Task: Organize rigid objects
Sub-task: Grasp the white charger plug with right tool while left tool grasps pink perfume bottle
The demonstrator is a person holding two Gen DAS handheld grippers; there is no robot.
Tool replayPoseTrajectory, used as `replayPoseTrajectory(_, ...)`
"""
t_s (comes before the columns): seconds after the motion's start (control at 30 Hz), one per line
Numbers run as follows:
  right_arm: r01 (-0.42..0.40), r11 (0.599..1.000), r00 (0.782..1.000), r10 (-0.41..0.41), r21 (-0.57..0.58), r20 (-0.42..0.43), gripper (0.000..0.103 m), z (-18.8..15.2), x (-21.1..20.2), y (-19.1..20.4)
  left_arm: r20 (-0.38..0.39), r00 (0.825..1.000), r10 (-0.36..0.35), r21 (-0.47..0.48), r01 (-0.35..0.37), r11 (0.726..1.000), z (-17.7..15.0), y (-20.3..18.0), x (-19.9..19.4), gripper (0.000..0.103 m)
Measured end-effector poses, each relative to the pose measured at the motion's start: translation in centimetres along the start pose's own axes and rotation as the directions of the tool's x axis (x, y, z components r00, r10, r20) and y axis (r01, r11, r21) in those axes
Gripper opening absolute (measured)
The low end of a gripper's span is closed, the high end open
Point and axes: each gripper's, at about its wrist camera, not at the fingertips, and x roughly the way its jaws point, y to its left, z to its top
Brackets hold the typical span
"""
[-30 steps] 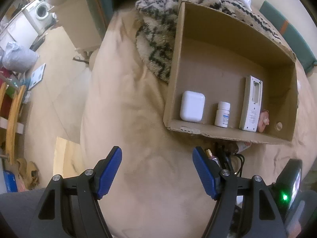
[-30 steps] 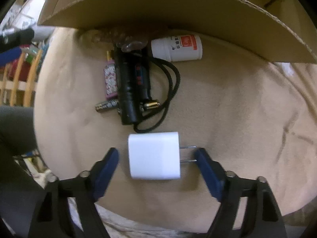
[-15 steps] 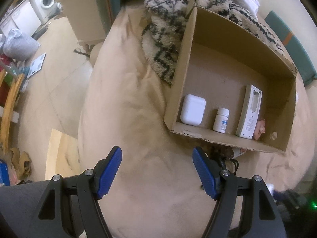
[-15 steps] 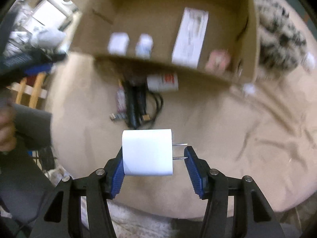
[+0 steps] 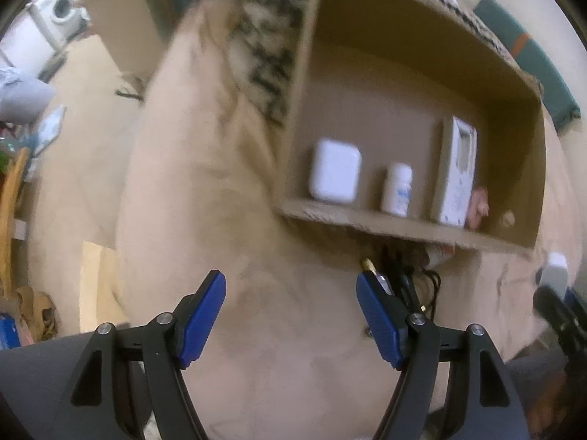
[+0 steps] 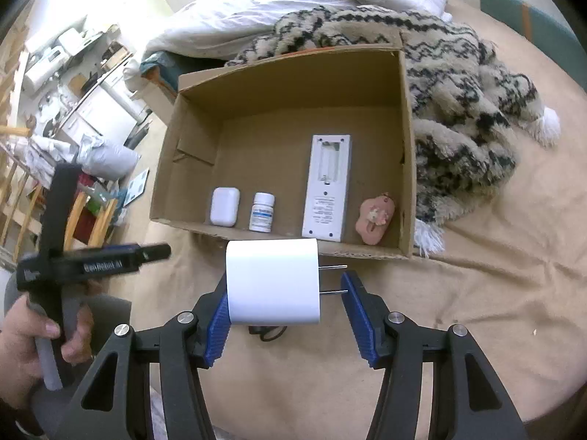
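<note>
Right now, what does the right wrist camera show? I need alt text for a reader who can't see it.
The right gripper holds a white wall charger, prongs pointing right, above a tan bedcover. Beyond it, an open cardboard box holds a white earbud case, pill bottle, remote and pink trinket.

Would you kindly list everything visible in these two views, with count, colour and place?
cardboard box: 1, brown, open, on the tan bedspread
earbud case: 1, white, box's near-left
pill bottle: 1, white, blue label, right of the case
remote: 1, white, face down, battery bay open, box centre-right
pink trinket: 1, box's near-right corner
charger plug: 1, white, in the right claw, above the bedspread
cable clutter: dark, in front of the box
patterned blanket: 1, cream and black, beside the box
duvet: 1, white, behind
left claw: blue pads, open, empty
right claw: blue pads, closed on the plug
</note>
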Motion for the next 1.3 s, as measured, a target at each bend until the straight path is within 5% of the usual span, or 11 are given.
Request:
replayPoseTrajectory(0.33,-0.037,0.999,0.999,0.037,0.015,-0.011,0.060,0.6,0.5,-0.5,-0.160,0.985,-0.061,-0.124,0.041,0.991,-1.0,-3.4,6.1,0.071)
replayPoseTrajectory(0.6,-0.054,0.998,0.998,0.054,0.021,-0.014,0.060,0.6,0.5,-0.7,-0.202,0.979,0.021,-0.122,-0.047,0.991,-1.3,-6.0,8.5,0.072)
replayPoseTrajectory(0.7,-0.051,0.999,0.998,0.051,0.017,-0.019,0.060,0.7,0.7,-0.5,-0.178,0.983,0.039,-0.128,-0.062,0.990,-1.3,-6.4,8.3,0.059)
replayPoseTrajectory(0.77,-0.049,0.999,0.998,0.049,0.017,-0.026,0.060,0.7,0.9,-0.5,-0.172,0.983,0.061,-0.103,-0.080,0.991,-1.2,-6.6,8.2,0.031)
replayPoseTrajectory(0.8,-0.046,0.999,0.998,0.046,0.016,-0.030,0.060,0.7,1.0,-0.6,-0.170,0.983,0.073,-0.093,-0.090,0.992,-1.2,-6.6,8.2,0.025)
replayPoseTrajectory(1.3,-0.009,0.999,0.999,0.010,0.034,-0.043,0.060,0.6,1.4,-1.2,-0.118,0.975,0.188,-0.011,-0.191,0.982,-1.3,-2.4,5.7,0.023)
